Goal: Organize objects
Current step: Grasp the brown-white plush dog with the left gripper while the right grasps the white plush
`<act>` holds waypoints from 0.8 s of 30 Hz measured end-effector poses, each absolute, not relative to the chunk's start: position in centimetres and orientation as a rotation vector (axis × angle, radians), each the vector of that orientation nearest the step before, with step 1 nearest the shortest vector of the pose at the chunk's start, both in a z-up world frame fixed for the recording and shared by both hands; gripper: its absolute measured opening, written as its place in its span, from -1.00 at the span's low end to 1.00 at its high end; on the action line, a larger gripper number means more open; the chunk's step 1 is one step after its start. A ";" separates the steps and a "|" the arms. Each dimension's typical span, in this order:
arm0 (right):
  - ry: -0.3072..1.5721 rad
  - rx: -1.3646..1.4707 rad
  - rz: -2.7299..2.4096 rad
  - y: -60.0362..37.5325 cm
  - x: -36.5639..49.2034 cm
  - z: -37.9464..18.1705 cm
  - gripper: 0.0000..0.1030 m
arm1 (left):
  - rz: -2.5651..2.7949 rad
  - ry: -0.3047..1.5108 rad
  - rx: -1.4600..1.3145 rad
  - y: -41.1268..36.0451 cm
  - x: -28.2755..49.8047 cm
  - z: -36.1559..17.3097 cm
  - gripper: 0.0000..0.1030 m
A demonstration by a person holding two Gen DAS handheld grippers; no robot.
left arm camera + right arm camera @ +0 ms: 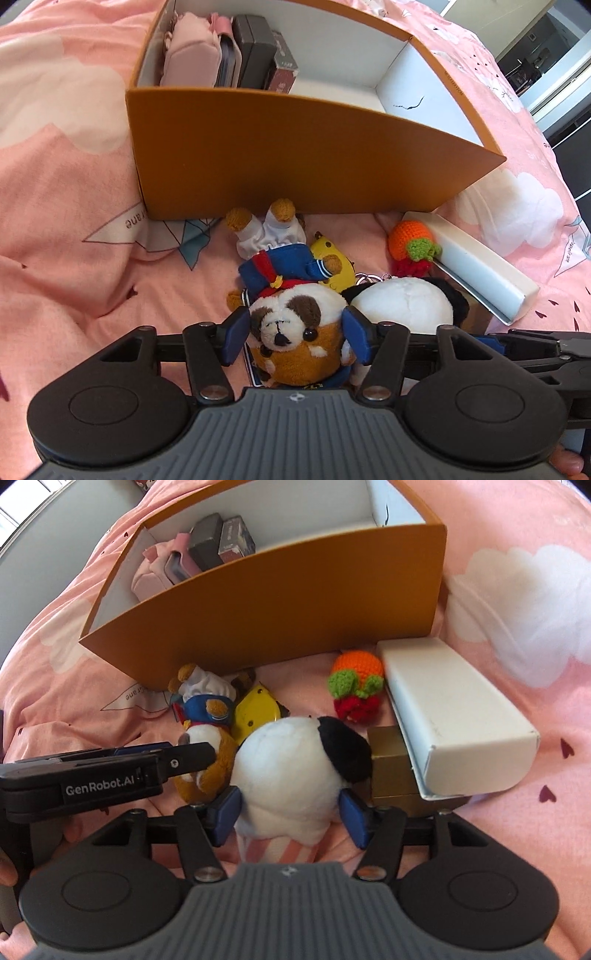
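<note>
1. Blue-padded left gripper (295, 338) straddles the dog plush (291, 332); jaws apart, whether pads press is unclear.
2. Right gripper (290, 812) straddles the panda plush (291, 771) likewise.
3. Both plushes lie on pink bedding (74, 240) before the orange box (295, 158).

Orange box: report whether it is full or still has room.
Partly filled. The orange box holds a pink pouch and dark cases packed at one end; the rest shows bare white floor.

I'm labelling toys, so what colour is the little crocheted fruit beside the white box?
Orange, with green leaves and a red tuft: the crocheted fruit shows best in the right wrist view.
</note>
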State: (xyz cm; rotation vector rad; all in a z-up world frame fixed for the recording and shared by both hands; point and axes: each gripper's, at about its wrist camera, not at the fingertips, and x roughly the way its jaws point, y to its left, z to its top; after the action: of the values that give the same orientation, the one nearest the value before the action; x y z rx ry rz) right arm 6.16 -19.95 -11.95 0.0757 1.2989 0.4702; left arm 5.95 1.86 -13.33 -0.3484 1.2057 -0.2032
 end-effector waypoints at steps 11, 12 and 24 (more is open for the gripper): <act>1.349 0.107 0.491 -19.6 7.3 -13.8 0.31 | -0.211 1.239 -0.413 2.2 6.8 -15.2 0.52; 1.349 0.107 0.491 -19.6 7.3 -13.9 0.30 | -0.211 1.242 -0.415 2.1 6.9 -15.3 0.52; 1.320 0.078 0.504 -19.3 6.8 -13.3 0.18 | -0.201 1.222 -0.319 1.1 5.9 -13.7 0.30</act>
State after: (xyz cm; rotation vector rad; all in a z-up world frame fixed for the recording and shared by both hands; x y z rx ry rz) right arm 6.82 -19.25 -13.26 0.0776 1.3201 0.5043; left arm 5.85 1.10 -13.65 -0.3192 1.2218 -0.2006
